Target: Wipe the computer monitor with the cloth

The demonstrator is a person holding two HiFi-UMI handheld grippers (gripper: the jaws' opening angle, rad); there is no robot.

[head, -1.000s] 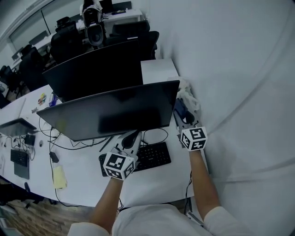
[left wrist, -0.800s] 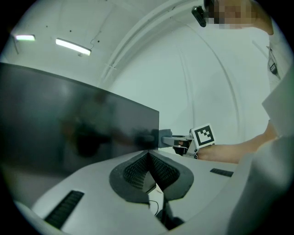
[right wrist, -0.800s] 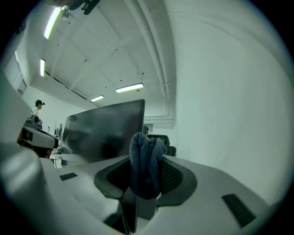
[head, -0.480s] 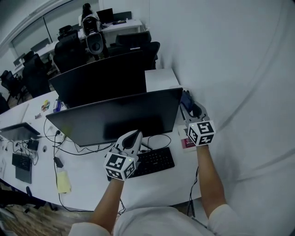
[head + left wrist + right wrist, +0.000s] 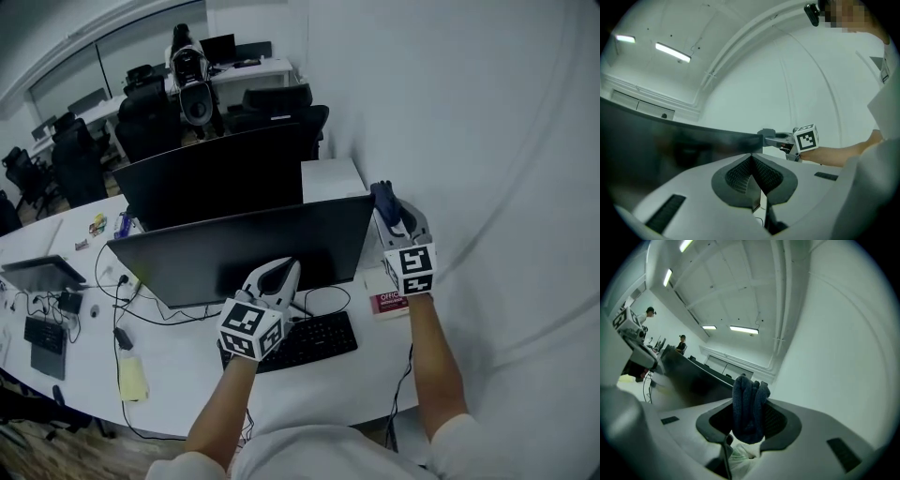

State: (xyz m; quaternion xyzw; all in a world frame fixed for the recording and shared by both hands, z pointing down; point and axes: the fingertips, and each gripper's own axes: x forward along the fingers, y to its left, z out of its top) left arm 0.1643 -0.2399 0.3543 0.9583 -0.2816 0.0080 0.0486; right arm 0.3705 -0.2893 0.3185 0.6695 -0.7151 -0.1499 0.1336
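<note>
The wide black monitor (image 5: 253, 246) stands on the white desk (image 5: 309, 380), its screen dark. My right gripper (image 5: 384, 199) is raised beside the monitor's upper right corner and is shut on a dark blue cloth (image 5: 748, 406), which sticks up past the jaws as a folded wad. The monitor's edge (image 5: 696, 376) lies just left of that cloth. My left gripper (image 5: 284, 272) hovers low before the screen's lower middle, above the keyboard. Its jaws are pressed together with nothing between them (image 5: 752, 157). The screen (image 5: 670, 145) fills the left gripper view's left side.
A second monitor (image 5: 220, 173) stands back to back behind the first. A black keyboard (image 5: 305, 339), cables and a red-and-white box (image 5: 386, 301) lie near the desk's front. A white wall (image 5: 487, 169) is close on the right. A white bag (image 5: 740, 453) lies below the right jaws.
My right gripper has risen with the cloth from beside the white bag to the monitor's upper right corner. The left gripper has stayed in front of the screen's lower edge.
</note>
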